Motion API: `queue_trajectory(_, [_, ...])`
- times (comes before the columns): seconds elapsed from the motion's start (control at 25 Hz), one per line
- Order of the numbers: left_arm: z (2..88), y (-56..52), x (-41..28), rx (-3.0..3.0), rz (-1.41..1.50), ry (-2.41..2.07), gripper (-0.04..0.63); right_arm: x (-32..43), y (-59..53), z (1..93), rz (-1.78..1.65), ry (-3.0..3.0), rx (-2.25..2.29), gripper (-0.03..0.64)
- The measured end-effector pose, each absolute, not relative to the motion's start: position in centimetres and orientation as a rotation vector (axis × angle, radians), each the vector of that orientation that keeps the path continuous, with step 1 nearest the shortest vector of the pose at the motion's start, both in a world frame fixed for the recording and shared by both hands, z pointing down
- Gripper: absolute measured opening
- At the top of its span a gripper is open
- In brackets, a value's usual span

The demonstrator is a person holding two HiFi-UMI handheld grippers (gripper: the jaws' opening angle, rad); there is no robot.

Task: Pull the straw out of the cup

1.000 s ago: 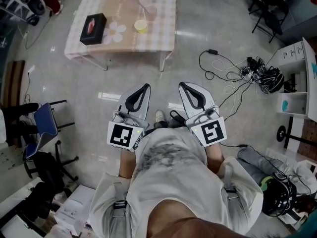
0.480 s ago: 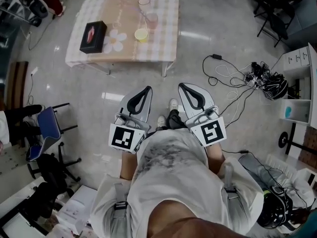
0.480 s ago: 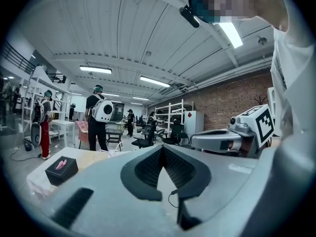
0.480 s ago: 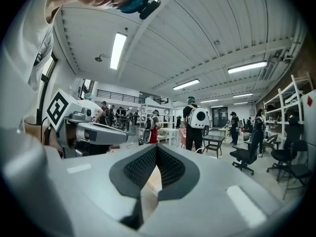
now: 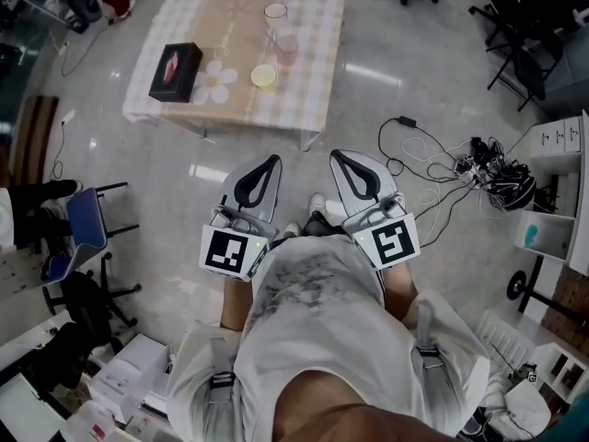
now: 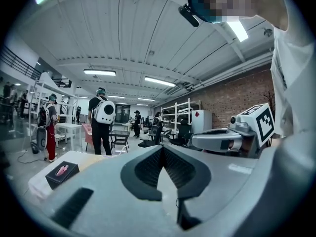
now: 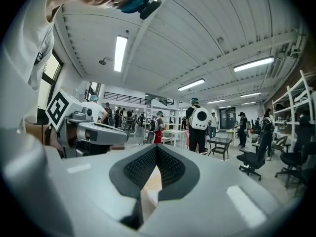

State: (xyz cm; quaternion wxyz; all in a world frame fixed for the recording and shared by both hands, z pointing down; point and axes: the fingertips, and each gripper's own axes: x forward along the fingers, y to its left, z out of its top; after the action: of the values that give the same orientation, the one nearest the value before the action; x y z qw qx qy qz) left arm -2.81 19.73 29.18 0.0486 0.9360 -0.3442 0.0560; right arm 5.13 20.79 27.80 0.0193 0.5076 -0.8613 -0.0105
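Approach step, I judge: left claw (image 5: pixel 272 161) and right claw (image 5: pixel 337 155) both pressed together, empty. Cups (image 5: pixel 286 46) stand on the surface (image 5: pixel 308 86) at twelve o'clock, well apart (straw too small to see). Next: close in, spread one claw.

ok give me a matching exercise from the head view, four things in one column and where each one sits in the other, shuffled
Things:
1. black rectangular box
2. small yellow cup
3. tangle of black cables
4. blue-seated chair

Places:
a. on the floor at the right
b. left end of the checked-cloth table
c. on the floor at the left edge
d. on the table, just right of the white flower-shaped mat

Pairs: 1-b; 2-d; 3-a; 4-c
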Motion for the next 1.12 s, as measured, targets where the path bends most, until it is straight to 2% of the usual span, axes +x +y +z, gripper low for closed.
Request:
queue_trajectory(0.36, [28.7, 18.5, 0.3, 2.839, 0.153, -1.116, 0.006, 8.1, 19.4, 27.8, -0.033, -2.732, 1.518, 0.011])
queue_trajectory(1.12, [30.6, 11.4, 1.2, 2.831, 0.194, -1.069, 0.007, 9.4, 12.5, 29.9, 0.018, -2.663, 1.535, 0.011])
